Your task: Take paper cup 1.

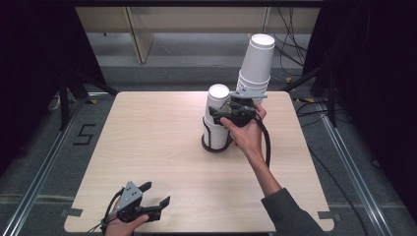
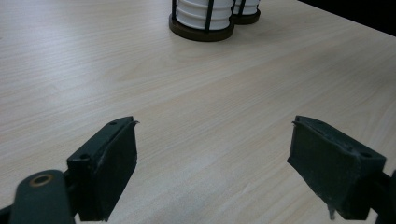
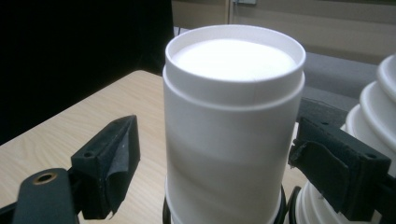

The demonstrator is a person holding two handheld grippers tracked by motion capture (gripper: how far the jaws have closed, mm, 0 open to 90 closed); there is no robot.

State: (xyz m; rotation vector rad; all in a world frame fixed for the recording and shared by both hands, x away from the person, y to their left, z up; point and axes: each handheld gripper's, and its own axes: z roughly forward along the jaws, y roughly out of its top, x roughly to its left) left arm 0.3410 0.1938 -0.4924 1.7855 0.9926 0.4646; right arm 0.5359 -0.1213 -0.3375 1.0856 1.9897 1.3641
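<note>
White paper cups, stacked upside down in a black wire holder mid-bench, stand between the spread right tongs; a crooked squeeze may tip the leaning tall cup stack beside. Left tongs wait spread, holding nothing.

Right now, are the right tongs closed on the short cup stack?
Open. In the right gripper view the right tongs straddle the top cup, with table showing between the left pad and the cup wall; the right pad's contact is unclear.
</note>
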